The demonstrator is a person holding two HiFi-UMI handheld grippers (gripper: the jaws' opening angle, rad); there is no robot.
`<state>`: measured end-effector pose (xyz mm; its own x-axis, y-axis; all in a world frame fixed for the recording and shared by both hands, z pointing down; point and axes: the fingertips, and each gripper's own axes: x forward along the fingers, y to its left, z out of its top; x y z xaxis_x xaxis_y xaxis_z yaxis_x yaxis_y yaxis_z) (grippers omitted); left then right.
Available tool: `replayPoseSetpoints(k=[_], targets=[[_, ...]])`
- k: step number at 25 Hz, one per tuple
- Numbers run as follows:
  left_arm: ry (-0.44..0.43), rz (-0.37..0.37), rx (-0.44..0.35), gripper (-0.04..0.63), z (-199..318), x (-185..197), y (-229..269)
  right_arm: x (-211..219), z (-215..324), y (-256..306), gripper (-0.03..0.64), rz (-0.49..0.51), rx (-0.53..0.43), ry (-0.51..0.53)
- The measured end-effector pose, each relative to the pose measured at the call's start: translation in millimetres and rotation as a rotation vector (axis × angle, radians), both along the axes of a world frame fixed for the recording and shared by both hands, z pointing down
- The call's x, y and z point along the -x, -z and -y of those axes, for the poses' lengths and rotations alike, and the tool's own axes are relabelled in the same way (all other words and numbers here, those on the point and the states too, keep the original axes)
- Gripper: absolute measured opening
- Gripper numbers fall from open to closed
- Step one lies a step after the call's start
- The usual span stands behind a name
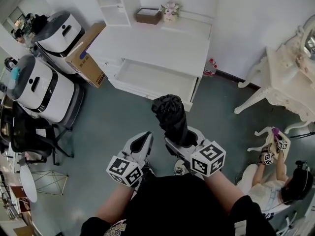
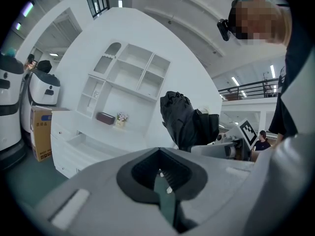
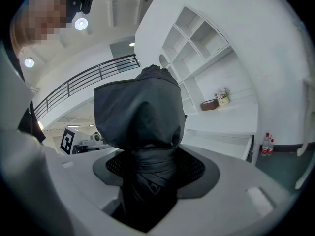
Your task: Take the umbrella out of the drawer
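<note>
The right gripper is clenched on the folded black umbrella, which stands upright out of its jaws, above the floor and well clear of the open drawer of the white desk. The left gripper sits just beside it, jaws together with nothing between them.

White desk with open drawer, brown box and small flower pot at its back edge
</note>
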<state>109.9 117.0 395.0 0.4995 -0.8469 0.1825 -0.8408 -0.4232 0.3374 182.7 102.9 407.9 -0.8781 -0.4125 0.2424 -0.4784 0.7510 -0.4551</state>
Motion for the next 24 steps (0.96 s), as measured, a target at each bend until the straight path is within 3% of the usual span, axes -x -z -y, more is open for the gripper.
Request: replayPoseSetpoints(k=[24], targets=[[-0.025, 0.011, 0.013, 0.000, 1.2, -1.4, -4.1, -3.1, 3.3, -7.7, 0.284, 0.012, 0.034, -0.037]])
